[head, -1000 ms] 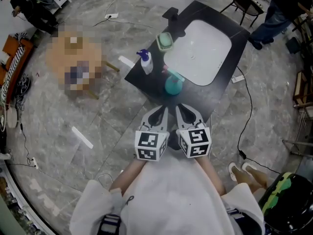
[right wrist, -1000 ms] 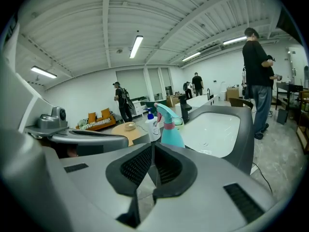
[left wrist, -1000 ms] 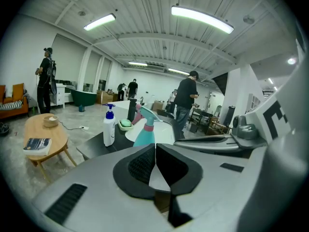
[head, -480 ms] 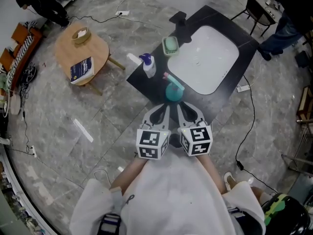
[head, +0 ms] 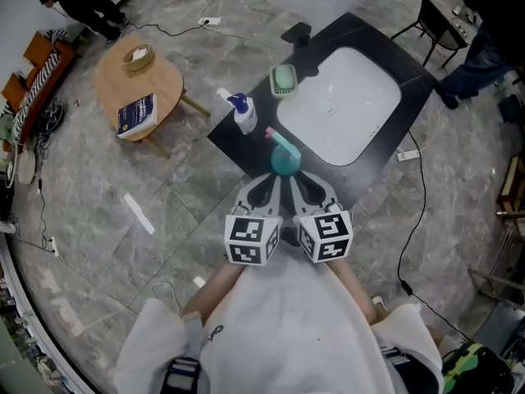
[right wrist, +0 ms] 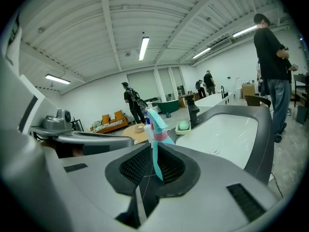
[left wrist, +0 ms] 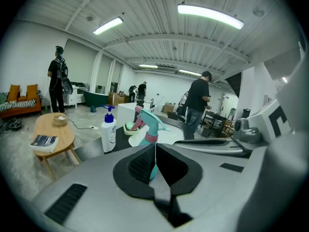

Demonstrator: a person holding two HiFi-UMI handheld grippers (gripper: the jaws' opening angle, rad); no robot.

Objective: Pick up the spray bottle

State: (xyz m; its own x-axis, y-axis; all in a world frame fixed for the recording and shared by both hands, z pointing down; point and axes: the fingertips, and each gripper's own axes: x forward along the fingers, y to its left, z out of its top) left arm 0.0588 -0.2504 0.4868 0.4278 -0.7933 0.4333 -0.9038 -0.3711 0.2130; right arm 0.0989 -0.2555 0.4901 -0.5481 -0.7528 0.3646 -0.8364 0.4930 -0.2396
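Note:
The teal spray bottle [head: 284, 159] with a pink collar stands upright on the black counter [head: 234, 138], near its front corner. My two grippers lie side by side just in front of it, both pointing at it. The left gripper [head: 276, 179] has its jaws closed together with nothing between them, and so does the right gripper [head: 299, 178]. In the left gripper view the bottle [left wrist: 147, 127] rises right behind the shut left gripper [left wrist: 155, 146]. From the right gripper view the bottle [right wrist: 157, 129] shows just past the shut right gripper [right wrist: 153, 148]. Whether either tip touches it I cannot tell.
A white pump bottle [head: 244, 115] with a blue top stands left of the spray bottle. A green soap dish [head: 284, 79], a black faucet [head: 297, 33] and the white sink [head: 340, 105] lie beyond. A round wooden table [head: 135, 89] carries a book. People stand farther off.
Both grippers have come closer to the spray bottle, which now stands right at their tips. Their jaws have stayed closed.

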